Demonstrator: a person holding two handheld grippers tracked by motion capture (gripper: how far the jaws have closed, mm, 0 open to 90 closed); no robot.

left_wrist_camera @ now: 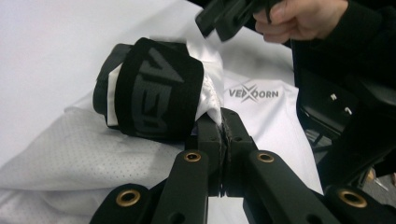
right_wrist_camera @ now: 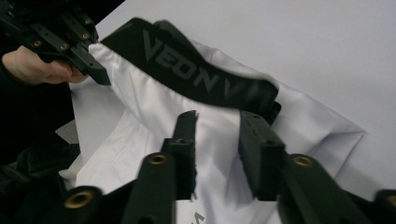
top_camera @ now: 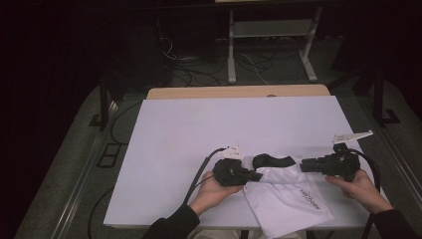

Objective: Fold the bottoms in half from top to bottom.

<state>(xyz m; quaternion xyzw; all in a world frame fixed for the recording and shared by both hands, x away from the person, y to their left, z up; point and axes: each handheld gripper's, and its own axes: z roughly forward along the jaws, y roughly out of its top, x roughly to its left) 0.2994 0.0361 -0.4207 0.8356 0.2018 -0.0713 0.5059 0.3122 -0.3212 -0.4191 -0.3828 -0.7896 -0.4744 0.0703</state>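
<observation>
At the near edge of the tabletop (top_camera: 199, 129): white shorts (top_camera: 286, 196), black waistband (top_camera: 272, 161) running left to right between both hands. Left hand-held gripper (left_wrist_camera: 223, 128) clamped on the fabric; right hand-held gripper (right_wrist_camera: 217, 140) parted, nothing pinched, waistband just ahead.

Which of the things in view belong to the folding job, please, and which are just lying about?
In the job: white shorts, their black waistband, left gripper shut on the cloth, right gripper open.
Lying about: table, metal stand, floor cables.
</observation>
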